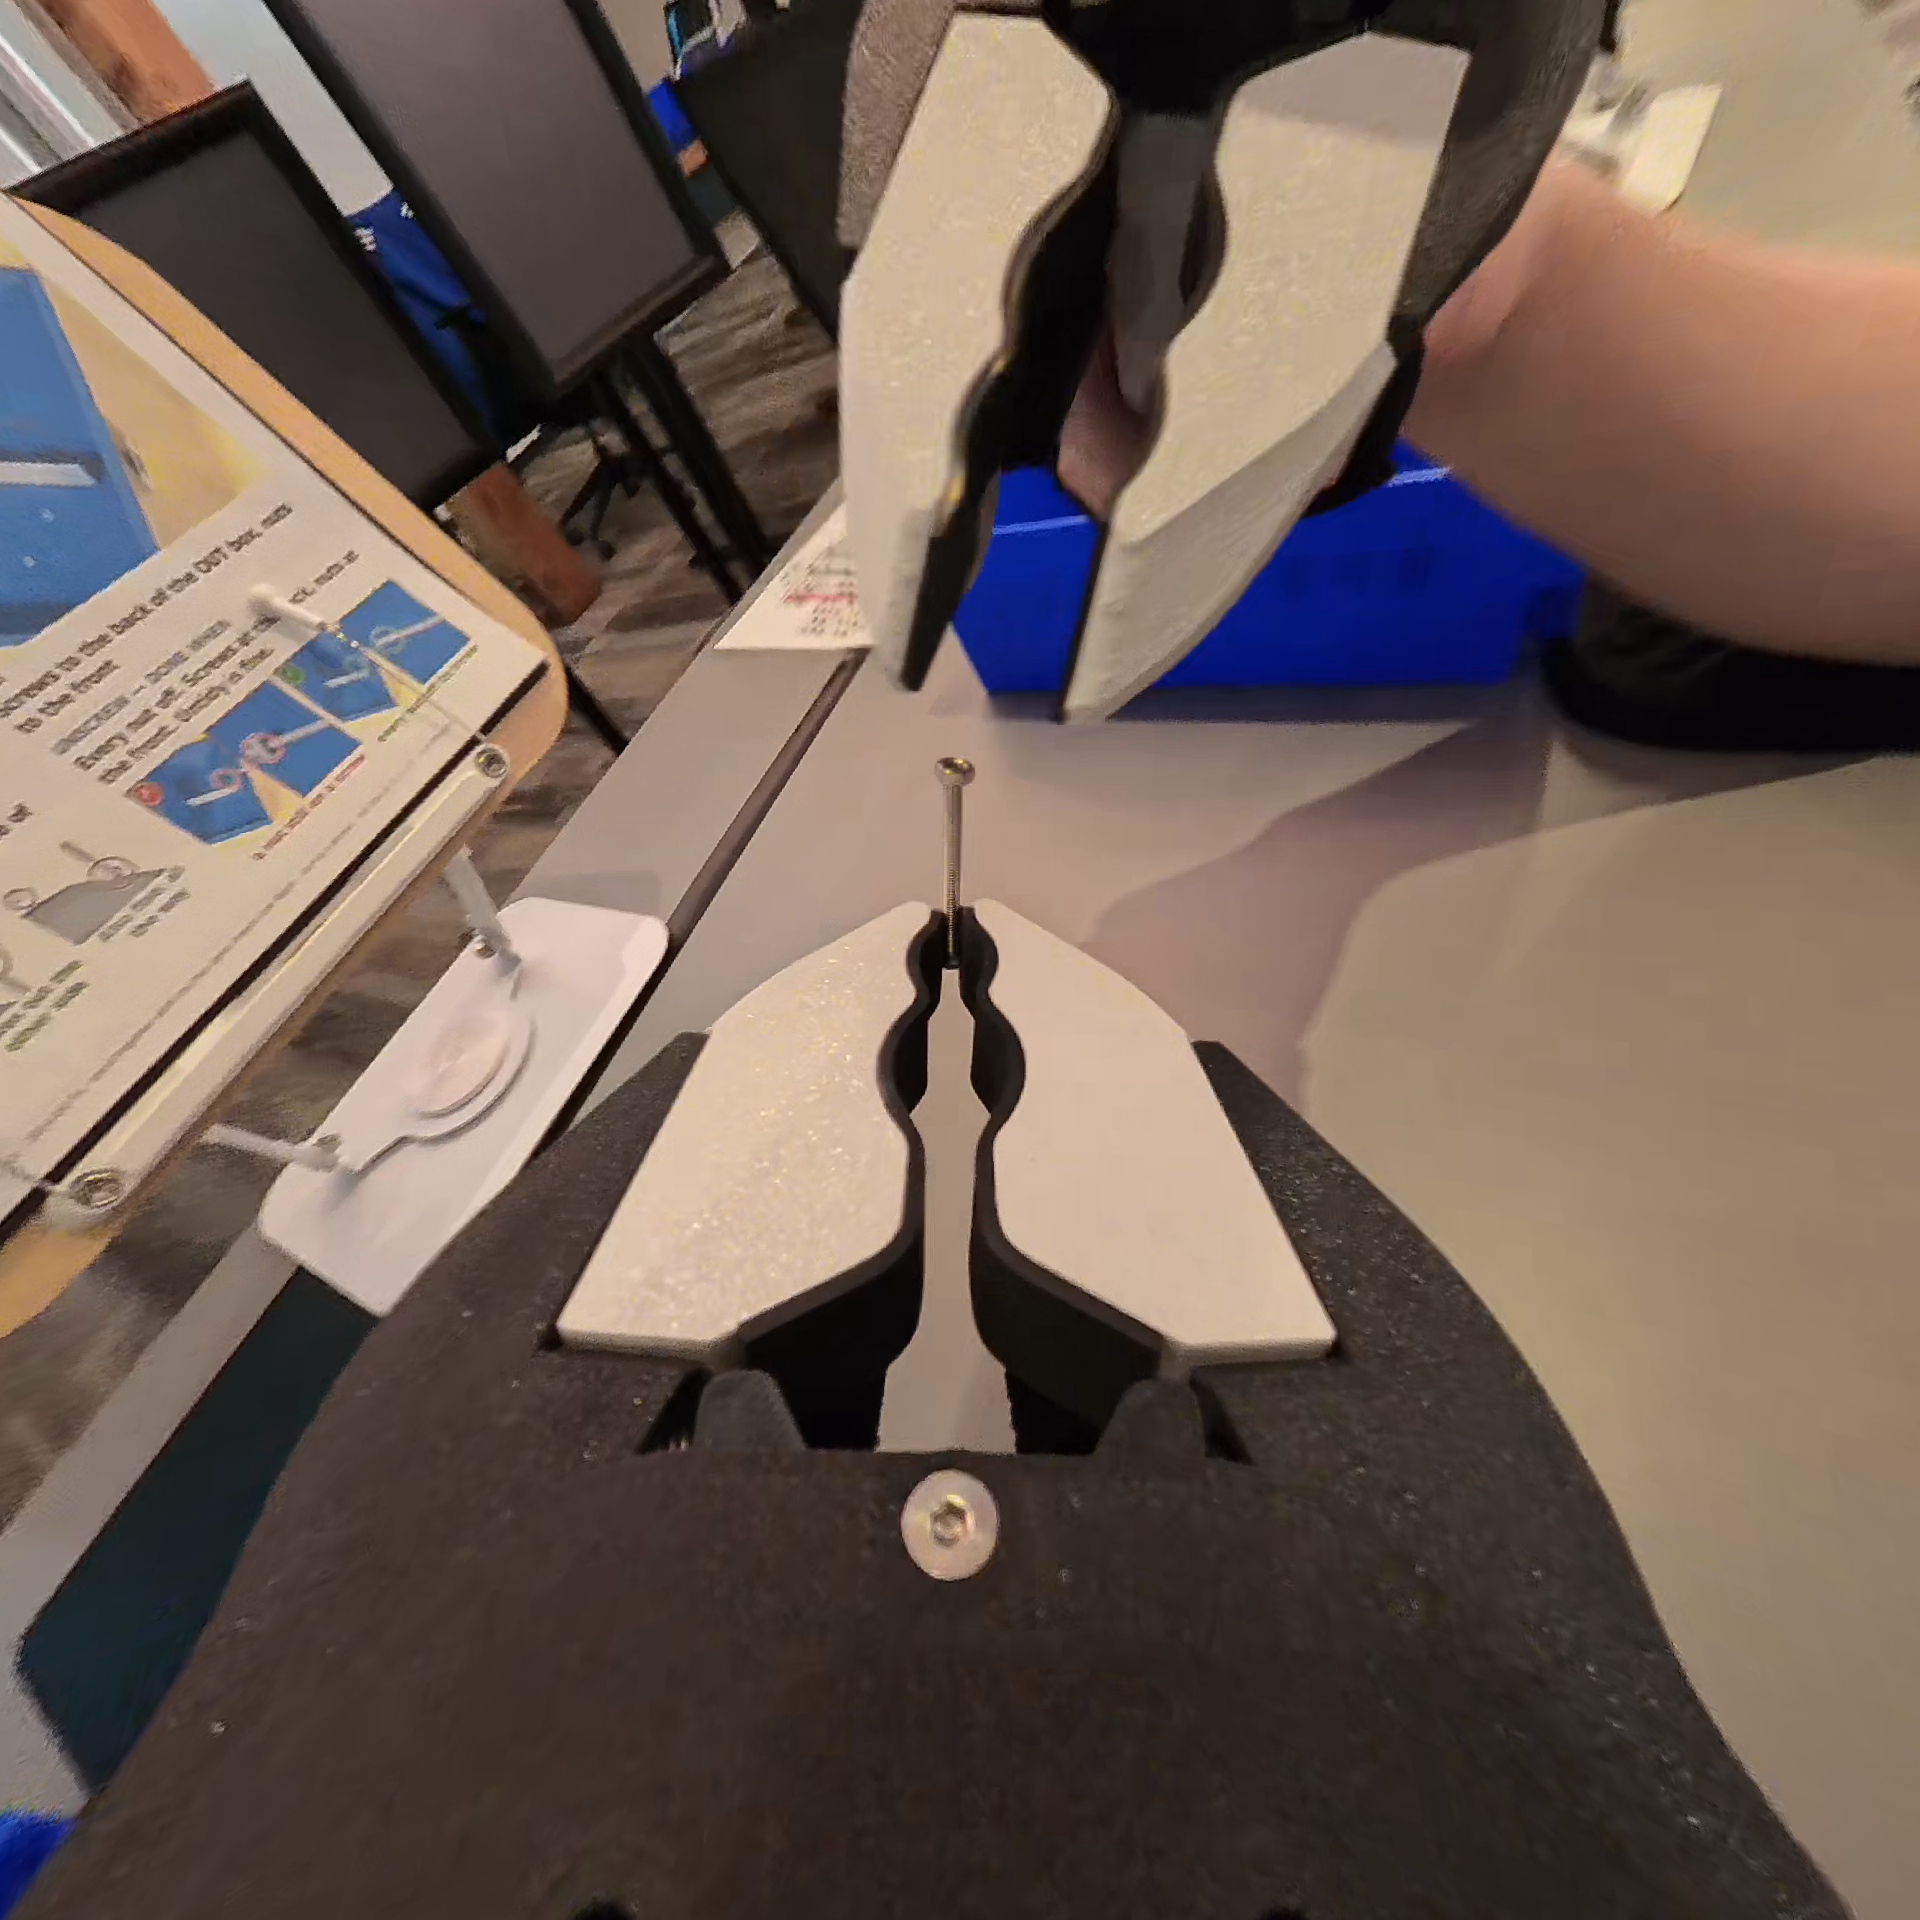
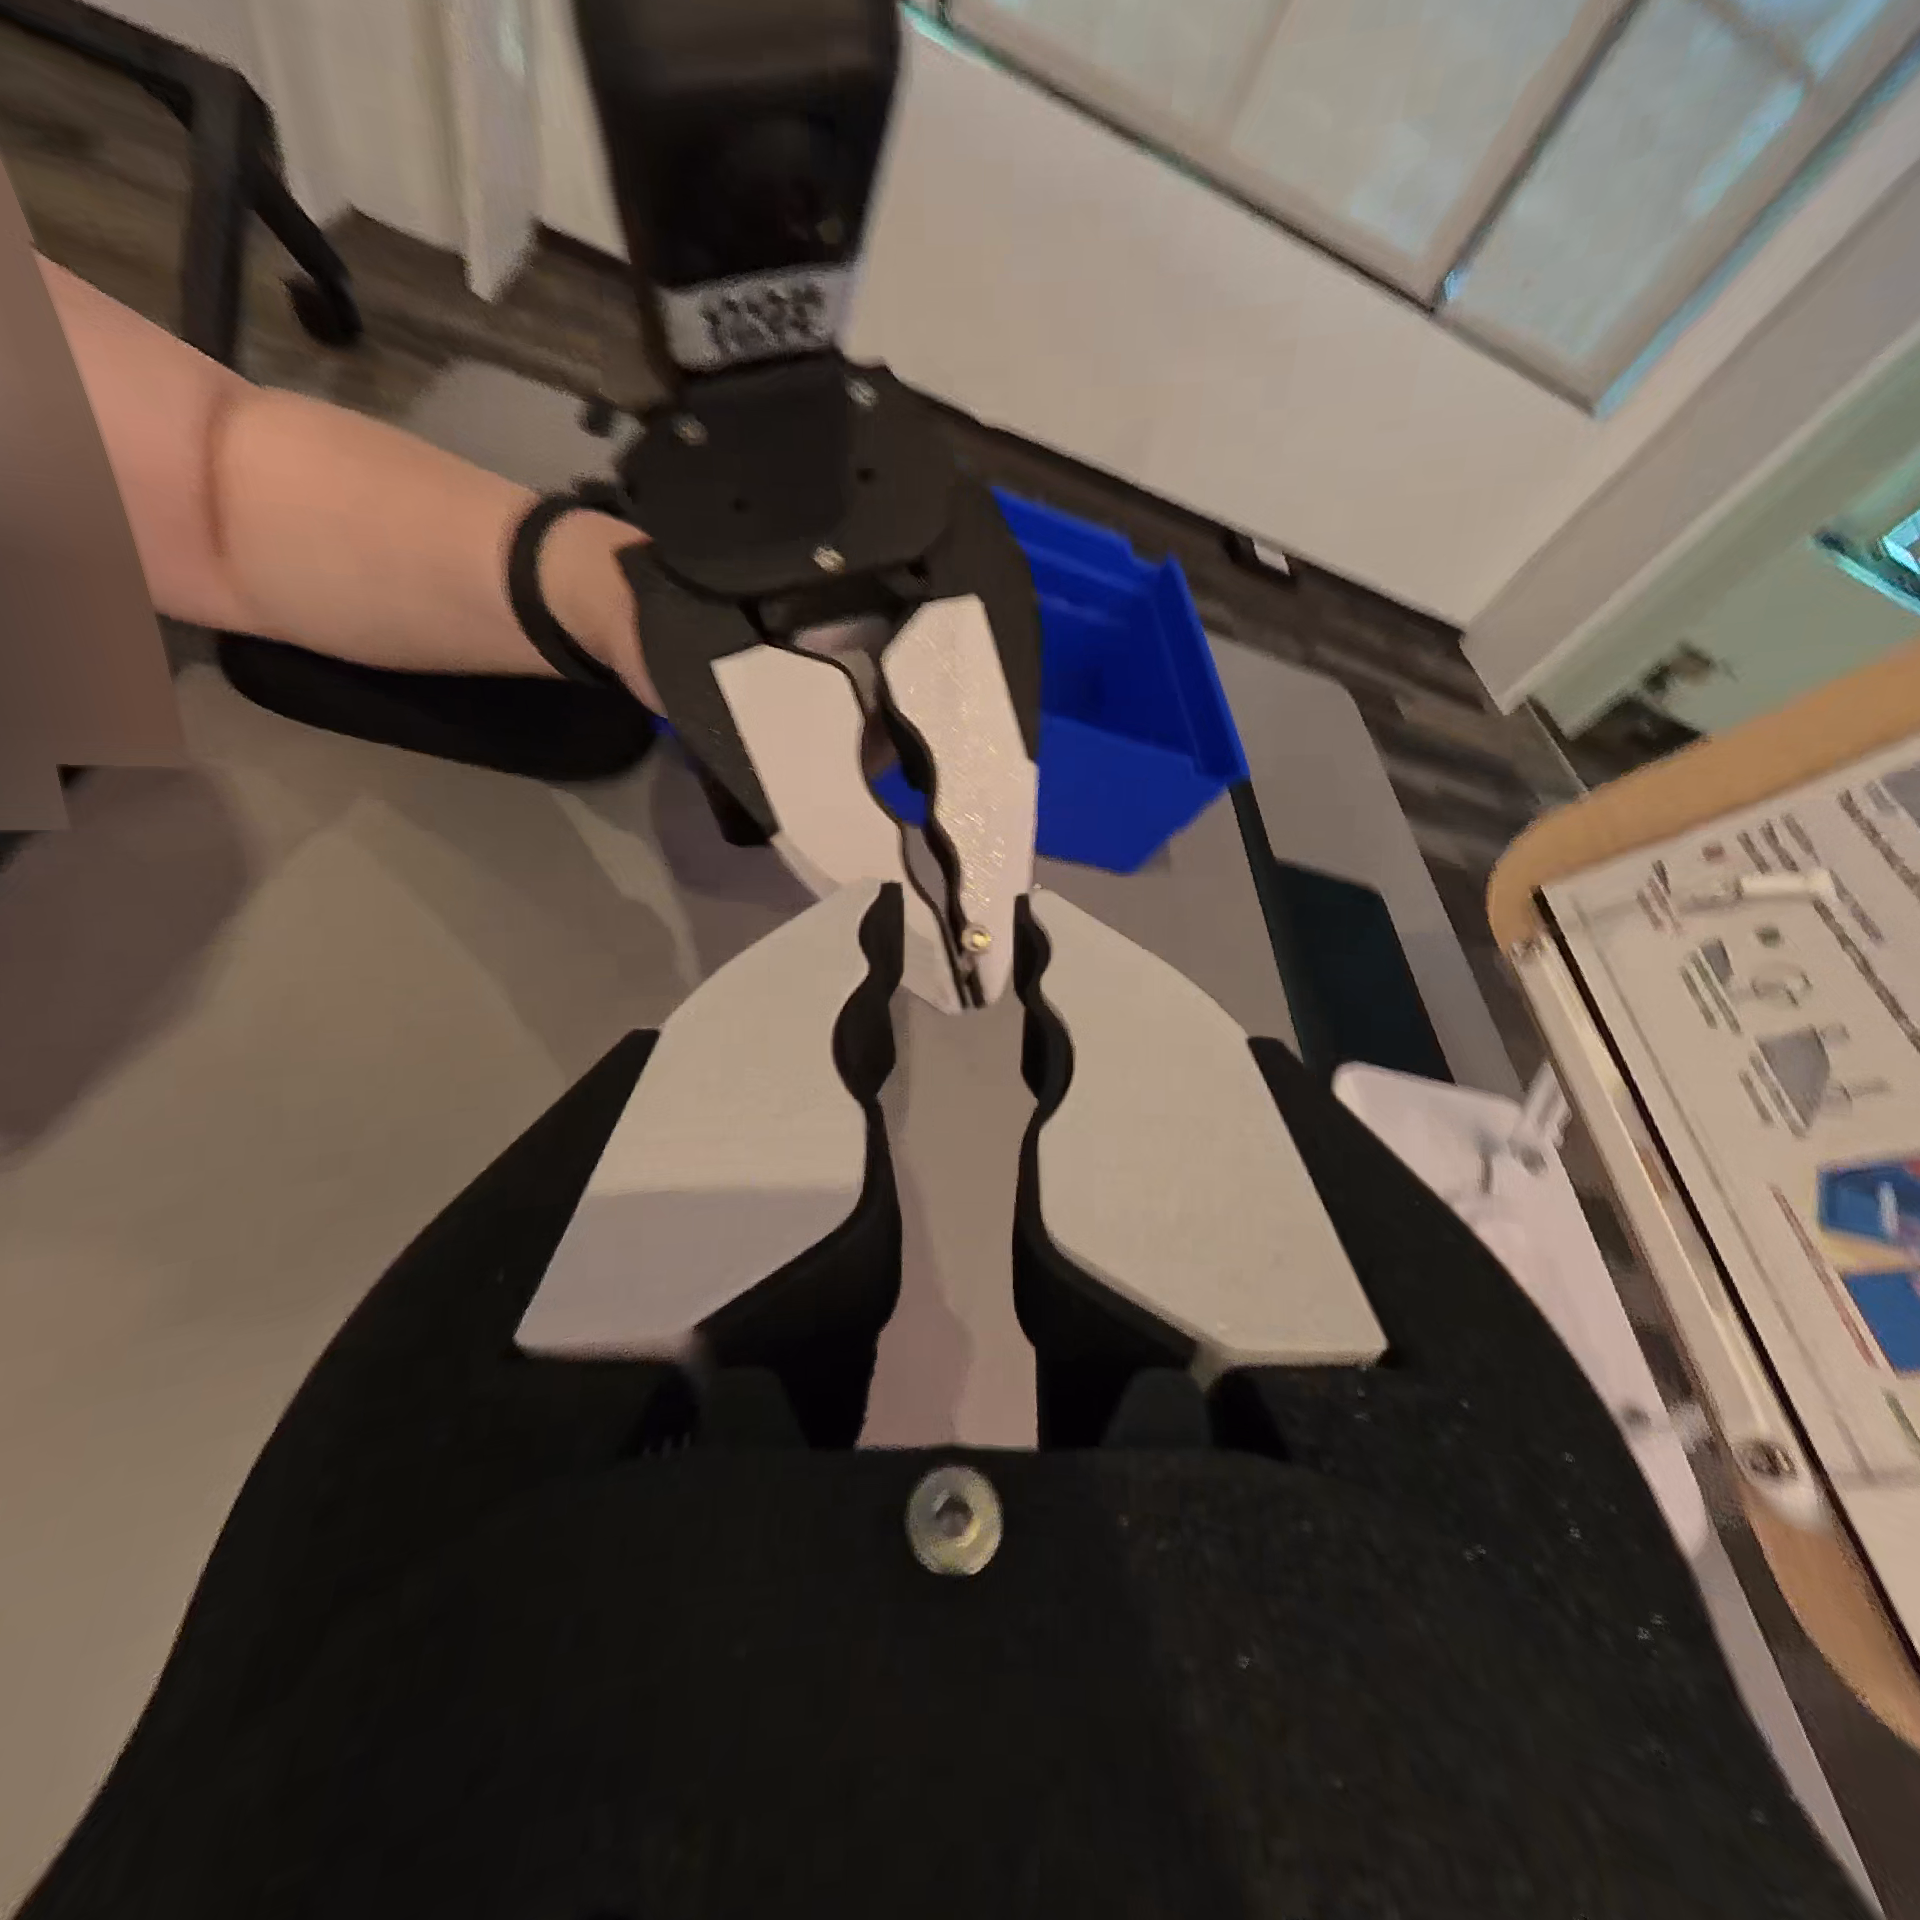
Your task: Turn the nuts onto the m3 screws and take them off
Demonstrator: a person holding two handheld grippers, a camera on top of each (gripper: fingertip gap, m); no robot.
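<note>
While your left gripper (image 1: 953, 928) pinches the slim silver steel screw (image 1: 952, 836), your right gripper (image 2: 954, 914) hovers spread, holding nothing.

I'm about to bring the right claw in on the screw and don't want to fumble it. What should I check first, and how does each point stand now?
1. Left claw shut on the thin silver metal screw: ok, the tips pinch its lower end.
2. Screw head free and facing the right claw: ok.
3. Right claw open enough to take the screw: ok, its fingers stand apart.
4. Nut in the right claw: not ok, none shows between its fingers.
5. Nut already on the screw: cannot tell, the pinched end is hidden.
6. Blue plastic bin within reach behind the claws: ok; contents cannot tell.
</note>
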